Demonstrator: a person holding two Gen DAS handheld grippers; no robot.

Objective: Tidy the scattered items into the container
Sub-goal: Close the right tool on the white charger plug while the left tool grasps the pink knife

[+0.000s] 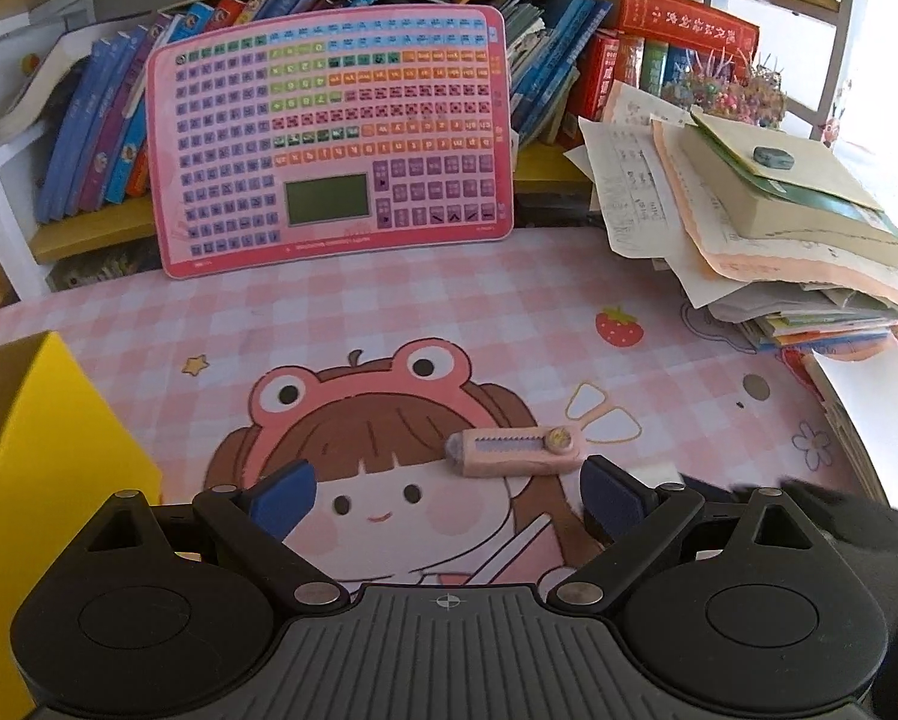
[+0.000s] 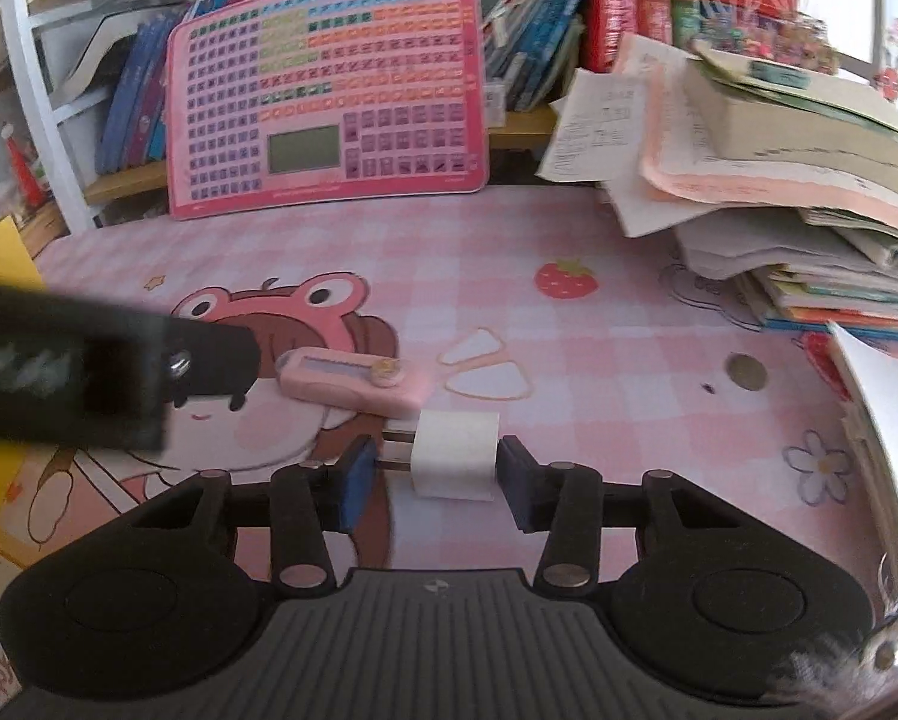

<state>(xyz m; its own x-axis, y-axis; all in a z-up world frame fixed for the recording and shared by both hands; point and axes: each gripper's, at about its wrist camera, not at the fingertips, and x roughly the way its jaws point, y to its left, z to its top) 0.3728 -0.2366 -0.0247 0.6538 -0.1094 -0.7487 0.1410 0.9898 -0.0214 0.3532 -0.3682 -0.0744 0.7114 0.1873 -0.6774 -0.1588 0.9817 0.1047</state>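
Right gripper (image 2: 437,477) is down low over the pink checked desk mat (image 2: 629,300), and between its blue pads sits a white plug adapter (image 2: 455,456), lying on its side with the two metal prongs pointing toward the left pad. The right-hand pad looks to be against the adapter's body; the left one meets only the tips of the prongs, and I can't say for sure it's pressing, so this is a half-narrowed jaw around the adapter, not a clear pinch.

Just beyond the adapter, nearly touching its far corner, lies a small pink utility knife (image 2: 353,381) flat on the mat, across the cartoon girl's hair.

Left gripper (image 1: 446,495) hangs over that same cartoon face with its jaws spread wide and nothing between them. The pink knife (image 1: 512,450) is just ahead of its right pad, close but apart.

Off to the left edge there's the yellow box (image 1: 59,438) with its brown cardboard inside showing, well apart from both items.

A coin (image 2: 746,371) lies on the mat further right, near the stacked papers and books (image 2: 779,180). At the back, a pink learning tablet (image 1: 335,138) leans upright against the bookshelf (image 1: 89,120).
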